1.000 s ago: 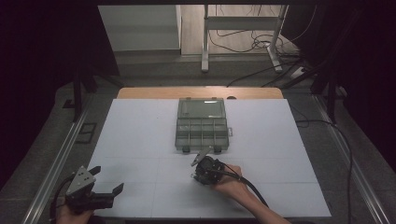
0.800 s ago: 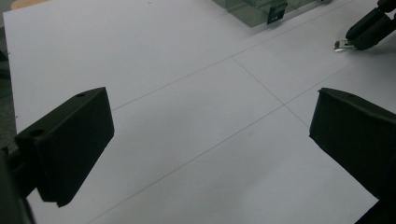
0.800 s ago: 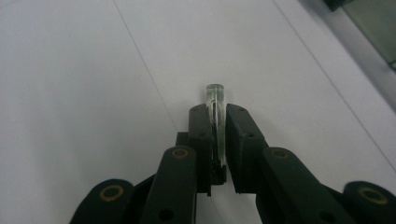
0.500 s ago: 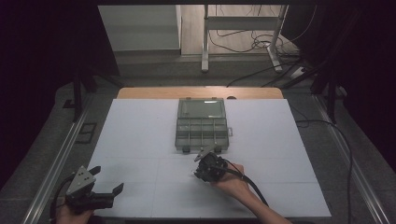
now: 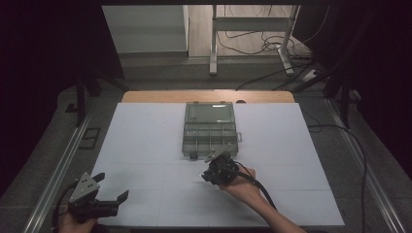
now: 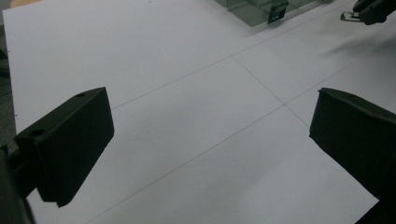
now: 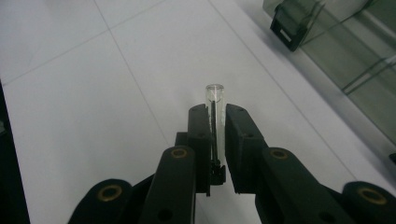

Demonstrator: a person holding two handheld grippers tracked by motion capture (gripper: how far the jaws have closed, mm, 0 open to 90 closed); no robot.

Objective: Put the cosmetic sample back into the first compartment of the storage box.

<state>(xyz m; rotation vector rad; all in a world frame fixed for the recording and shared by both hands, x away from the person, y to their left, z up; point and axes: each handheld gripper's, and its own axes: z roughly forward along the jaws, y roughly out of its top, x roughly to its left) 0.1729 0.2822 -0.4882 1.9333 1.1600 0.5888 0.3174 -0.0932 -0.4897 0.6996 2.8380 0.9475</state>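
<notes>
High view has the white table [image 5: 145, 141] taking up most of the space, with a clear compartment box [image 5: 210, 128] sitting mid-table toward the far edge. Left gripper [image 5: 109, 194] hangs over the near-left corner, jaws spread wide and empty. Right gripper [image 7: 217, 114], just in front of the box, is pinching a tiny clear glass tube [image 7: 215, 100] that pokes out past its tips.

This looks like a lab or test bench set up for recording, dim all around with dark curtains at 9 and 3 o'clock. The worktop [image 5: 145, 145] is covered in white sheeting ruled with thin grid lines, and metal rails [image 5: 58, 170] run along its sides. At 12 o'clock, loose cables [image 5: 252, 43] lie on the floor around a metal table leg [image 5: 213, 43].
</notes>
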